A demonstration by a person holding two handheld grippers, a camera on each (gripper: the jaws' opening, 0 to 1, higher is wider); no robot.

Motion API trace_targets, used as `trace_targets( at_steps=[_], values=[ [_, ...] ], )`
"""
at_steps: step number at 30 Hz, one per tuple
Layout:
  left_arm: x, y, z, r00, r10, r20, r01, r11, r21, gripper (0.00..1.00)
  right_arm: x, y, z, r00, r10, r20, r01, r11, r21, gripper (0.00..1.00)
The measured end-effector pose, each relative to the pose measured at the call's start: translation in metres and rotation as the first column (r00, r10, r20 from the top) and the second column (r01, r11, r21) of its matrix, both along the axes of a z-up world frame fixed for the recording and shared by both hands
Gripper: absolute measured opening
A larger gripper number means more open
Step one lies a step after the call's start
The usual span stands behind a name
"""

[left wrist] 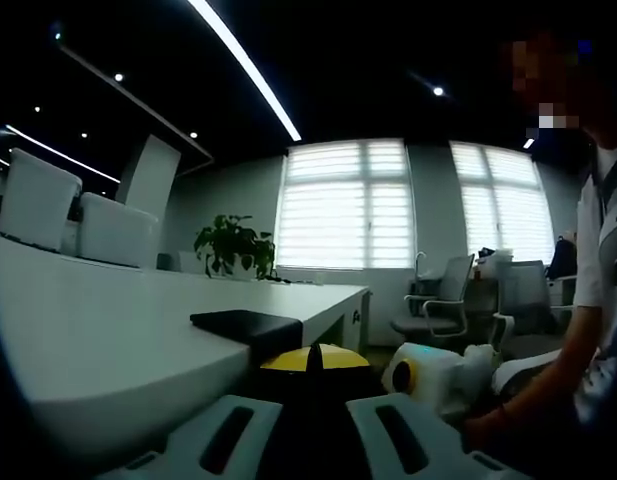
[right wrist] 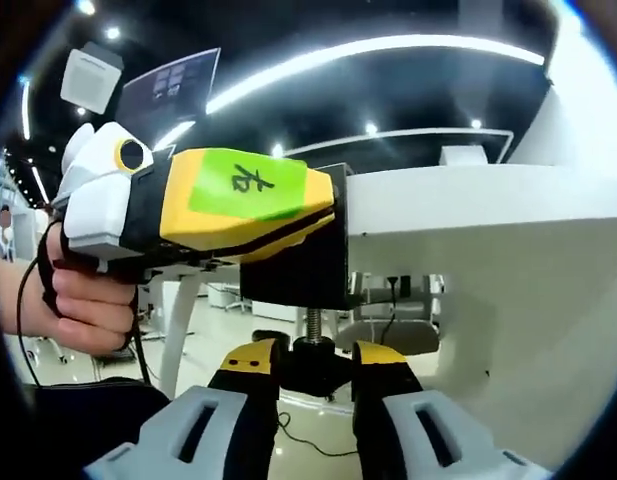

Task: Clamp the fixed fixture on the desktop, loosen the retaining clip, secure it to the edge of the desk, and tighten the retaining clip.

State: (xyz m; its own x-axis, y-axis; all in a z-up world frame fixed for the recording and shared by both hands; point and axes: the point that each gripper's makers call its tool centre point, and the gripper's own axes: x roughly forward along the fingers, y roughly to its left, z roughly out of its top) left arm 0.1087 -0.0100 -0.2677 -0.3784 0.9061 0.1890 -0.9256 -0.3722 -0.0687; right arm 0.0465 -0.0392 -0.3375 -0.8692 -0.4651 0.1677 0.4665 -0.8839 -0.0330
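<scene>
**Fixture on desk edge, both grippers engaged**

Fixture (right wrist: 293, 268), black, sits clamped over the edge of the white desk (right wrist: 468, 200). In the right gripper view its body hangs below the desktop's rim, with a threaded screw (right wrist: 313, 322) dropping from its underside to a dark knob (right wrist: 313, 352).

Right gripper (right wrist: 313, 365): the yellow-and-black fingertips (right wrist: 250, 358) stand either side of that knob, closed in against it (contact looks firm on both sides, though the knob's far face is hidden). The jaws are narrow, holding the knob.

The other gripper (right wrist: 233, 205) enters the right gripper view from the left, yellow-bodied with a green label, held in a person's hand (right wrist: 88, 300). Its nose meets the upper part of the fixture at the desk edge; the tips themselves are hidden behind the fixture.

Left gripper view: the left gripper (left wrist: 313, 385) looks along the desktop (left wrist: 108, 330). A flat black plate of the fixture (left wrist: 246, 324) lies on the desk surface just ahead of the jaws. The yellow jaw tips sit close together with only a thin dark seam between them, at the plate's near edge. Whether they pinch the fixture cannot be told from this angle.

A potted plant (left wrist: 233, 245) stands at the desk's far end, with office chairs (left wrist: 440, 298) and blinded windows (left wrist: 353, 205) beyond.
</scene>
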Motion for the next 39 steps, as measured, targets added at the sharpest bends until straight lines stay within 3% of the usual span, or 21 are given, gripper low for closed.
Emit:
trace_targets(
  at_steps=[12,17,22,24,26,31,33,36,39],
  values=[
    [0.003,0.000,-0.002,1.000,-0.006,0.003,0.006,1.000,-0.002,0.01,0.001,-0.003,-0.001,0.983,0.183,-0.008,-0.183,0.983,0.029,0.26],
    [0.005,0.000,-0.002,1.000,-0.008,0.003,0.008,1.000,0.000,0.01,0.002,-0.006,-0.002,0.976,0.216,-0.003,-0.216,0.976,0.030,0.26],
    [0.007,0.001,-0.002,1.000,-0.006,0.002,0.006,1.000,-0.002,0.01,0.002,0.001,-0.013,0.993,0.113,0.024,-0.115,0.992,0.061,0.30],
    [0.007,0.002,-0.003,1.000,-0.006,0.001,0.006,1.000,-0.004,0.01,0.004,0.011,-0.012,0.998,0.035,0.047,-0.033,0.999,-0.029,0.38],
    [0.005,0.002,-0.002,1.000,-0.006,0.001,0.006,1.000,-0.003,0.01,0.009,0.014,-0.011,0.997,0.002,0.072,0.005,0.995,-0.097,0.39],
    [0.005,0.001,-0.002,1.000,-0.006,0.001,0.006,1.000,-0.002,0.01,0.010,0.003,-0.008,0.997,-0.046,0.061,0.048,0.998,-0.037,0.37],
    [0.005,0.002,-0.002,1.000,-0.004,0.001,0.004,1.000,-0.005,0.01,0.005,-0.002,-0.014,0.992,-0.051,0.116,0.055,0.998,-0.034,0.35],
    [0.005,0.002,-0.002,1.000,-0.002,-0.001,0.002,1.000,-0.007,0.01,0.003,-0.006,-0.013,0.994,-0.070,0.088,0.068,0.997,0.019,0.33],
    [0.005,0.001,-0.002,1.000,-0.003,0.001,0.003,1.000,0.001,0.01,0.002,-0.006,-0.013,0.994,-0.071,0.088,0.071,0.997,0.010,0.32]
  ],
)
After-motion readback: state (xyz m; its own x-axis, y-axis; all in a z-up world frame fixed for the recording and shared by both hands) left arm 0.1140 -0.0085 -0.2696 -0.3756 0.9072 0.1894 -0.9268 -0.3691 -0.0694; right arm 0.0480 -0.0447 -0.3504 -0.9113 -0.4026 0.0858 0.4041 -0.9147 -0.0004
